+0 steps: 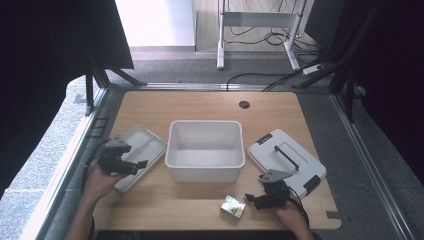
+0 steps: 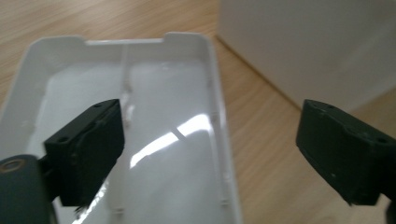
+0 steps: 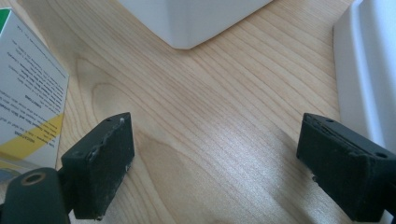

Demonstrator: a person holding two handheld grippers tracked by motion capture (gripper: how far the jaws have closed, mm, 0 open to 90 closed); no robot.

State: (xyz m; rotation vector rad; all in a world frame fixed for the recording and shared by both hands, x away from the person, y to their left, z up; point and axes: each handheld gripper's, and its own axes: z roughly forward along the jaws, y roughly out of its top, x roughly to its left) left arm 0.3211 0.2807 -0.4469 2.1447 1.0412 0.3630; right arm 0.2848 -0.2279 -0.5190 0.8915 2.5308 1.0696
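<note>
Evidently this is a sorting or packing job in mid-course: the white bin (image 1: 205,150) stands empty at the centre of the tabletop (image 1: 200,105), and the things around it wait to be handled. At about nine o'clock from the bin lies the shallow divided tray (image 1: 137,155), just beside the bin's wall, and the left tongs (image 1: 141,164) hover over its near end; in the left gripper view the jaws stand wide apart above the tray (image 2: 140,116), released, with nothing between them. At about three o'clock from the bin lies the flat white lid (image 1: 286,159) with its black handle. The small printed carton (image 1: 232,207) sits on the bare wood at about five o'clock from the bin, near the front edge, and the right tongs (image 1: 251,199) rest just to its three o'clock side, also released and empty; the right gripper view shows the carton (image 3: 28,98) off to the side of the jaws, not between them. My reading is that the tray is set down and the carton is the next thing to pick up. That calls for swinging the right tongs toward the carton until it sits squarely between the jaws, closing on its flat sides, then lifting it clear toward the bin.
</note>
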